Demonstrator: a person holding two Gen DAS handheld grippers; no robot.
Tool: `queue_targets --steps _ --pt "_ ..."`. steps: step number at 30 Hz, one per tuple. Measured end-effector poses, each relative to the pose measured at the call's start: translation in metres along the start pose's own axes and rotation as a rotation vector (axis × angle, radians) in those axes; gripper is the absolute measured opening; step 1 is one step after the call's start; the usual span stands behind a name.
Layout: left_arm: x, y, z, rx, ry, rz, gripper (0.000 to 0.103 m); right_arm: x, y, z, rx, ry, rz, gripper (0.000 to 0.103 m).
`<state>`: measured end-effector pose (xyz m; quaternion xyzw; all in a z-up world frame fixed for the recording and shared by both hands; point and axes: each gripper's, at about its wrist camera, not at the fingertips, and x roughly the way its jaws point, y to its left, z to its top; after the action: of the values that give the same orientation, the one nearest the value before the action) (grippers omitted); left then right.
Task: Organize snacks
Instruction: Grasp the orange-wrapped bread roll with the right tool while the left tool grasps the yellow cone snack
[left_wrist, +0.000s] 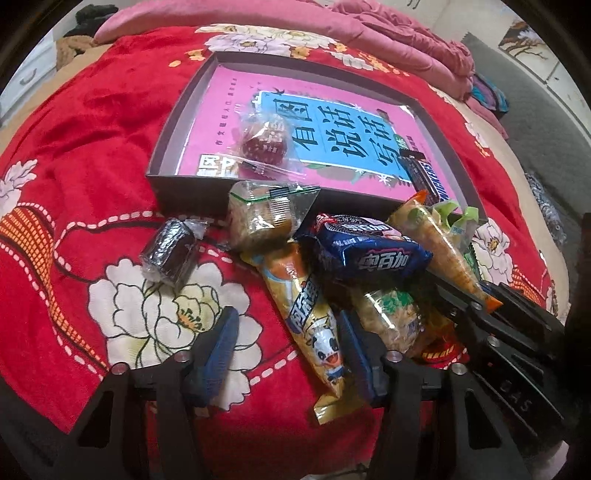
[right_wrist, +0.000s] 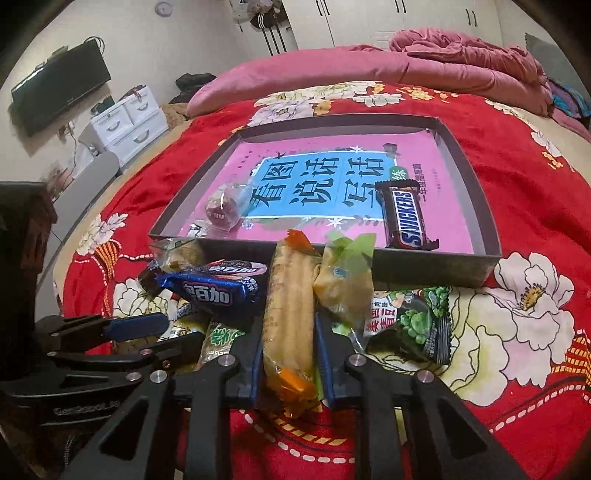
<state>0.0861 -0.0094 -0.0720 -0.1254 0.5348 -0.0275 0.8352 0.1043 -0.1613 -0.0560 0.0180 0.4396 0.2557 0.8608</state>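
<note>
Bed (right_wrist: 535, 155) under red floral blanket (left_wrist: 92, 147) carrying shallow grey box (right_wrist: 436, 267), heap of wrapped snacks (left_wrist: 332, 266) lying just before it, pink quilt (right_wrist: 461, 62) bunching beyond.

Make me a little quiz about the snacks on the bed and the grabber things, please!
1. True or false: the Snickers bar lies inside the grey box.
2. What is the right gripper shut on?
A. the blue cookie pack
B. the long orange-ended snack
C. the green pea bag
3. Fill in: the left gripper is open, with the yellow ______ snack pack lying between its fingers.

Key: 1 true; 2 B; 3 cow.
</note>
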Motion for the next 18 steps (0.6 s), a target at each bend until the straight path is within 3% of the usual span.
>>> queue_targets --steps 5,18 --pt "0.005 -0.004 0.002 0.019 0.007 -0.008 0.038 -0.012 -0.006 0.002 0.034 -0.021 0.040 0.023" --pt "0.001 0.008 -0.002 0.043 0.026 -0.029 0.018 -0.035 -0.002 0.004 0.006 -0.079 0.089 0.023"
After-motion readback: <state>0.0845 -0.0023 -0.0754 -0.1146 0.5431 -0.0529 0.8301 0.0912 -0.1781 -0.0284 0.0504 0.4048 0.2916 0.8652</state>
